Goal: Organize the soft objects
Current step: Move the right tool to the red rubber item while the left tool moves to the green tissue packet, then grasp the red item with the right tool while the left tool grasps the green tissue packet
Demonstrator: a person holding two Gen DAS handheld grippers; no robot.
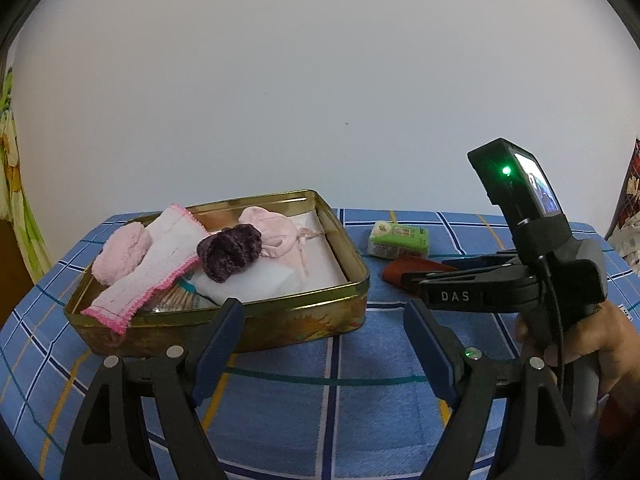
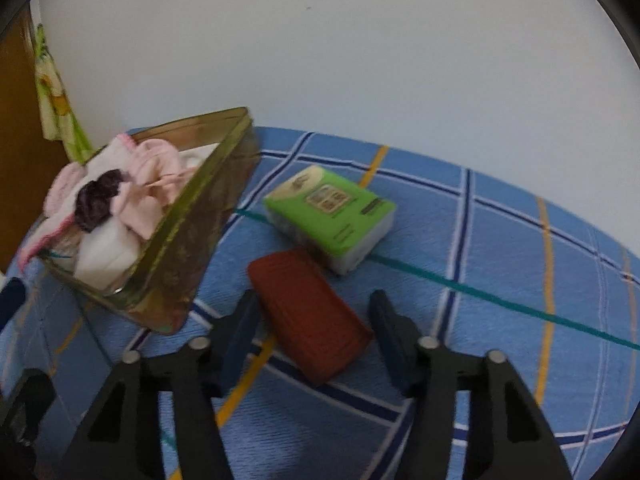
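The right hand-held gripper straddles the red pouch, jaws apart and not yet pressing it. It should settle lower and square up before closing. The left hand-held gripper hangs unclenched, empty, near the tin. Beyond lies the green pack, mid-surface.

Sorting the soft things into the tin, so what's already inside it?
Inside the gold tin: a pink fuzzy piece, a pink-edged white cloth, a dark purple knit, a pale pink garment, and white padding. Whatever lies beneath is mostly covered.
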